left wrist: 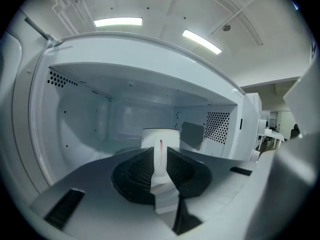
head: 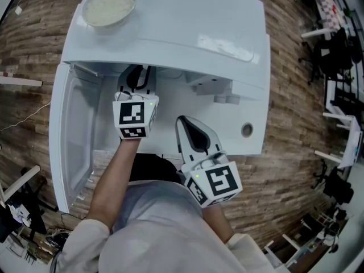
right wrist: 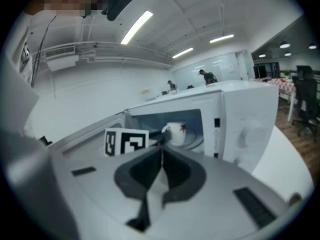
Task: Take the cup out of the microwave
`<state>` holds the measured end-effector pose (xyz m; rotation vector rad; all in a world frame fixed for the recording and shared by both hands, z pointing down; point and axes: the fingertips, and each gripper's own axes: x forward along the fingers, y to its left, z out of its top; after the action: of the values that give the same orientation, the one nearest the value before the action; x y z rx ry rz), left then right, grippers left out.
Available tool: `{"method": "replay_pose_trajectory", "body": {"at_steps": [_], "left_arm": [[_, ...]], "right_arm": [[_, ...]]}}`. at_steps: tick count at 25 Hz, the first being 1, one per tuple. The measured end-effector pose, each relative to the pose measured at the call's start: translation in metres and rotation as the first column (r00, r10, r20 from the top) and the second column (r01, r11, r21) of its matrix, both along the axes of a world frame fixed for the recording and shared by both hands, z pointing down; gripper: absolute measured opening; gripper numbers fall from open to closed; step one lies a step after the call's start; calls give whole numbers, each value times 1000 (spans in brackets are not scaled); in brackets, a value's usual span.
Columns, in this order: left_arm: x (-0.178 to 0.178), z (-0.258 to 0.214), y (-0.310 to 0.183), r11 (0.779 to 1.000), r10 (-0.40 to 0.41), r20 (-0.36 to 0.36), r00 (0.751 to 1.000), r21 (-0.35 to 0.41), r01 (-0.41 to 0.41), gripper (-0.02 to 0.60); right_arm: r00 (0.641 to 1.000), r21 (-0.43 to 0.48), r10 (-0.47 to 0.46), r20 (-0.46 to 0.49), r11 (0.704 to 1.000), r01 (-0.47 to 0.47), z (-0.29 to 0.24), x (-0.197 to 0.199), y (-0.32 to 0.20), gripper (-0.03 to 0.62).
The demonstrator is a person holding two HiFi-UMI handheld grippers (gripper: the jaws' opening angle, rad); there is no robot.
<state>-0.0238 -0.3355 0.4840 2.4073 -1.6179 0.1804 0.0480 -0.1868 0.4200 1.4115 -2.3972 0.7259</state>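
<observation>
The white microwave (head: 187, 21) stands with its door (head: 67, 141) swung open to the left. A white cup (left wrist: 150, 136) with a red mark sits inside the cavity. My left gripper (left wrist: 160, 153) reaches into the cavity and is shut on the cup's handle, which shows as a white strip between the jaws. In the head view the left gripper (head: 136, 79) goes under the microwave's top, which hides the cup. My right gripper (head: 182, 121) hangs outside in front of the opening, shut and holding nothing. The right gripper view shows the cup (right wrist: 175, 133) beyond my right gripper (right wrist: 161, 150).
A bowl of white rice (head: 109, 5) stands on top of the microwave at its back left corner. The control panel (right wrist: 247, 124) with its knob lies right of the opening. Office chairs and tables (head: 335, 56) stand on the wood floor to the right.
</observation>
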Motion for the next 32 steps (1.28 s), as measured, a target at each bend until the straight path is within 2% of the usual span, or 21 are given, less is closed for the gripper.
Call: {"method": "replay_pose_trajectory", "body": {"at_steps": [32], "left_arm": [[-13,-17,23,1000,-18,-77,997,0,18,64]], "right_arm": [[1000,10,-11,13,1000,11,-4,-6,10,23]]}}
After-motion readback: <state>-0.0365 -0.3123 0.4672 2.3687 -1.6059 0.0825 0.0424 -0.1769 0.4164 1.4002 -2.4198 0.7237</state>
